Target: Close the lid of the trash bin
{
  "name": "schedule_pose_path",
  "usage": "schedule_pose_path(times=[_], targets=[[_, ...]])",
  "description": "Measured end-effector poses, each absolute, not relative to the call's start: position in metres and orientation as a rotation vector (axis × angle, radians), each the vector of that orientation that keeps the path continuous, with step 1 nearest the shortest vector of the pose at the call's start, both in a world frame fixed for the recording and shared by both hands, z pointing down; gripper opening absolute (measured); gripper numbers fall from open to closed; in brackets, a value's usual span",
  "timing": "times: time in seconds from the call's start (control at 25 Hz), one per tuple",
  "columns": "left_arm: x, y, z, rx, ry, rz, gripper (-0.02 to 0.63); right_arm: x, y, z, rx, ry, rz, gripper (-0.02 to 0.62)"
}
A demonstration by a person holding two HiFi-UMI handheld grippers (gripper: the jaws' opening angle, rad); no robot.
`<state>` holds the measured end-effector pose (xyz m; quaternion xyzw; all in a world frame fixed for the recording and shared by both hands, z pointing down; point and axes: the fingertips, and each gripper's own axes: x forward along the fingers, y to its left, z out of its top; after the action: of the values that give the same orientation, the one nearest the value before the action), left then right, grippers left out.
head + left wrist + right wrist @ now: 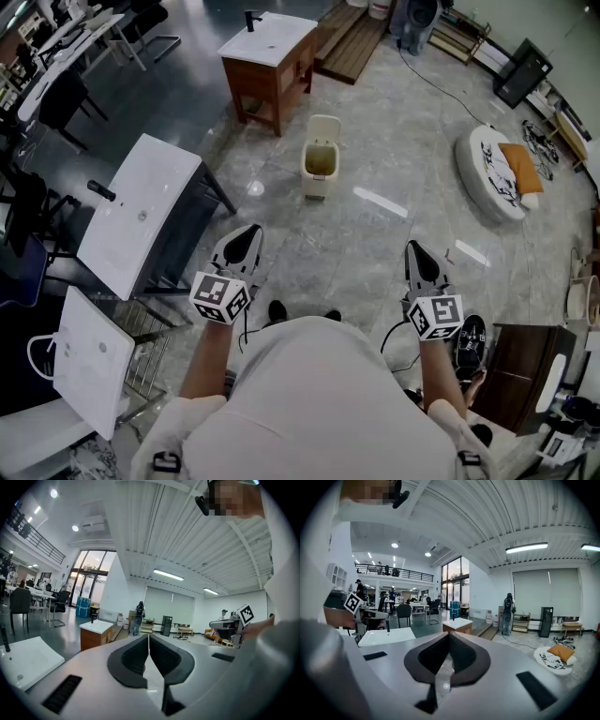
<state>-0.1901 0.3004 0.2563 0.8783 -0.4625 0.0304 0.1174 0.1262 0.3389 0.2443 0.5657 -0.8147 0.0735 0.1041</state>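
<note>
A small cream trash bin stands on the marble floor ahead of me, its lid tipped up at the back and the inside exposed. My left gripper is held at waist height, well short of the bin and to its left, with its jaws shut and nothing between them. My right gripper hovers to the bin's near right, also shut and empty. In the left gripper view the left gripper has its dark pads together; in the right gripper view the right gripper does too. Neither gripper view shows the bin.
A wooden vanity with a white basin stands just behind the bin. A white basin on a dark stand and another basin line my left. A round white cushion lies far right, a dark cabinet near right.
</note>
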Motion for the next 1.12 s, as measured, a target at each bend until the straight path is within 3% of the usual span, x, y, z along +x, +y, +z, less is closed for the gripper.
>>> schedule_pose_path(times=[0.56, 1.12], targets=[[-0.192, 0.298, 0.260, 2.568, -1.335, 0.072, 0.023, 0.119, 0.336, 0.241, 1.669, -2.405, 0.222, 0.029], [-0.228, 0.297, 0.269, 2.606, -1.249, 0.063, 0.023, 0.064, 0.340, 0.248, 1.628, -2.409, 0.197, 0.029]])
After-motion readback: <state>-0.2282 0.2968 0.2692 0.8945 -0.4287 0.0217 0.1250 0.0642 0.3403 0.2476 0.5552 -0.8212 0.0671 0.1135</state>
